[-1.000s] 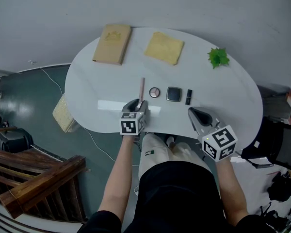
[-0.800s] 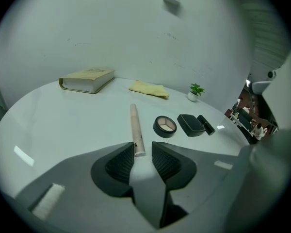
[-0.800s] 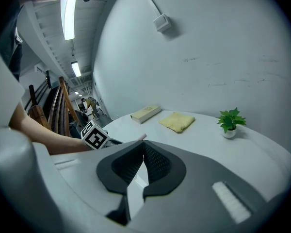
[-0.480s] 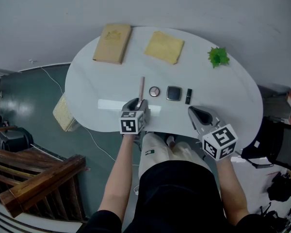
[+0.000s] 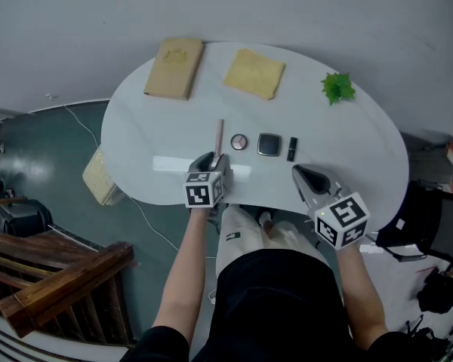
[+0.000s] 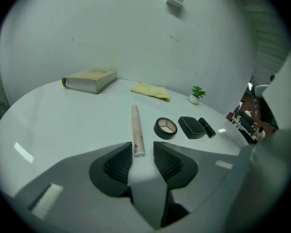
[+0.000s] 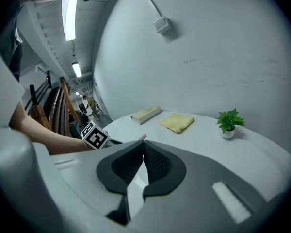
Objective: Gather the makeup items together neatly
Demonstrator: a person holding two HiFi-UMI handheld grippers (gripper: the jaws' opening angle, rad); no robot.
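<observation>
By the surface's (image 5: 147,119) near edge lie a stick (image 5: 220,135), round compact (image 5: 239,142), square compact (image 5: 269,145) and lipstick (image 5: 292,149), in a row.

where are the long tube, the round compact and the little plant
long tube (image 6: 137,130): left gripper view, middle of its barrel
round compact (image 6: 165,127): left gripper view, centre of its top
little plant (image 5: 338,87): head view, its green leaves

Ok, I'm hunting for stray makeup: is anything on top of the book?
No. The book lies closed and flat on the table, and its cover is bare. Anything beneath it or between its pages is hidden.
</observation>
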